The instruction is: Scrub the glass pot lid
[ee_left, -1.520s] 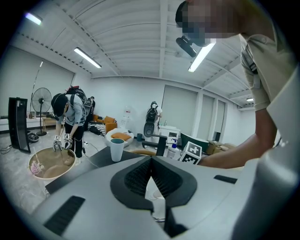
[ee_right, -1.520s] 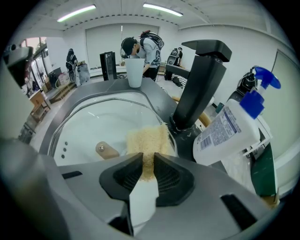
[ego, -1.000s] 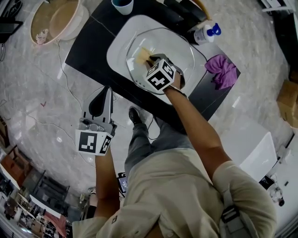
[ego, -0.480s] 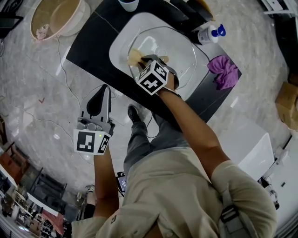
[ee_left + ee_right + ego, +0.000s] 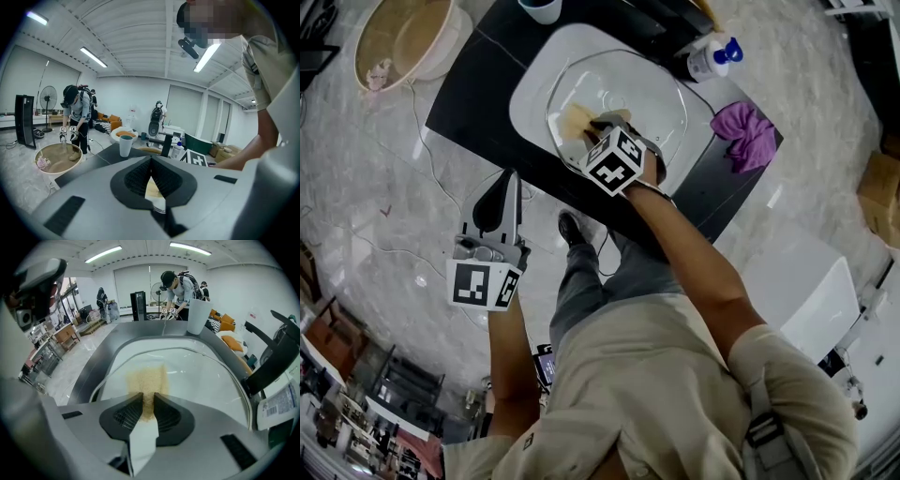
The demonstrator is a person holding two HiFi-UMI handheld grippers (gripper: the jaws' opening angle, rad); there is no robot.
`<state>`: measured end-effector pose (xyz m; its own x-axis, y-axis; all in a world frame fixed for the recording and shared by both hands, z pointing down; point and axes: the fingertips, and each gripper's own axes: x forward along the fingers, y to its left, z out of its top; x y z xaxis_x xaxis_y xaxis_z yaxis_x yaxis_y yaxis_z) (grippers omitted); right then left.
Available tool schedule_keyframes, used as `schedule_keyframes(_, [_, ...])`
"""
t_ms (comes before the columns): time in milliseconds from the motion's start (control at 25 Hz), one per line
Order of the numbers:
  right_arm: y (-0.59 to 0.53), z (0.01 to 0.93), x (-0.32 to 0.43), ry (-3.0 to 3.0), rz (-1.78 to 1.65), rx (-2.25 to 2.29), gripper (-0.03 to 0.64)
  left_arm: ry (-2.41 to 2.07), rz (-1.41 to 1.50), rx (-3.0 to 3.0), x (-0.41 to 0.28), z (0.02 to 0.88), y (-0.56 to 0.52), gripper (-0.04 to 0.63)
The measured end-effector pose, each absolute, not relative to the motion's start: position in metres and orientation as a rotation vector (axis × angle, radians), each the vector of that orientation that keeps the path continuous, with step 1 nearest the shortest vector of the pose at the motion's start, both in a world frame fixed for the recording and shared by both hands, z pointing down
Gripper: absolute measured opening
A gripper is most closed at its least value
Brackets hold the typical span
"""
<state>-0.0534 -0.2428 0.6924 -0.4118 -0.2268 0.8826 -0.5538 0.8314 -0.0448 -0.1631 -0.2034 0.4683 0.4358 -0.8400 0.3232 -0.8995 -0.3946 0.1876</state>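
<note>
- Head view: a black table (image 5: 473, 84) carries a white tray (image 5: 530, 103), and the glass pot lid (image 5: 647, 103) lies flat in that tray.
- The right gripper (image 5: 598, 129) reaches over the near left part of the lid, with a tan sponge (image 5: 575, 118) at its tip, pressed onto the glass.
- The left gripper (image 5: 511, 183) is held off the near left edge of the table, over the floor, well apart from the lid.
- On the table, a purple cloth (image 5: 741, 136) lies right of the tray, a bottle (image 5: 712, 58) with a blue cap stands at the far right, and a cup (image 5: 539, 7) stands at the far edge.
- A beige basin (image 5: 398, 37) sits on the floor at the far left.
- Left gripper view: the left gripper (image 5: 151, 161) has its jaws closed tip to tip with nothing between them.
- Beyond them are the cup (image 5: 125, 145), the basin (image 5: 58, 159) to the left, and a person (image 5: 77, 112) bent over farther off.
- Right gripper view: the right gripper (image 5: 148, 397) is clamped on the sponge (image 5: 145, 380), which sticks out past the jaws and lies flat against the lid (image 5: 197, 380).
- The tray (image 5: 140, 344) shows round the lid's rim, the cup (image 5: 198, 317) stands at the far side, and the bottle (image 5: 281, 404) is at the right edge.
</note>
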Motion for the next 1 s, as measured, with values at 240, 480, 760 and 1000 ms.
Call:
schedule_keyframes(240, [-0.238, 0.696, 0.014, -1.932, 0.444, 0.627, 0.080, -1.432, 0.256, 2.407, -0.137, 0.465, -0.219, 0.014])
schedule_keyframes(480, [-0.261, 0.693, 0.095, -1.823, 0.463, 0.746, 0.080, -1.368, 0.263, 2.448, -0.109, 0.467, -0.233, 0.015])
schedule_keyframes(760, [-0.278, 0.682, 0.129, -1.782, 0.482, 0.784, 0.080, -1.346, 0.264, 2.467, -0.100, 0.463, -0.240, 0.014])
schedule_keyframes(1000, [-0.273, 0.685, 0.128, -1.766, 0.484, 0.761, 0.080, -1.348, 0.258, 2.459, -0.105, 0.466, -0.242, 0.015])
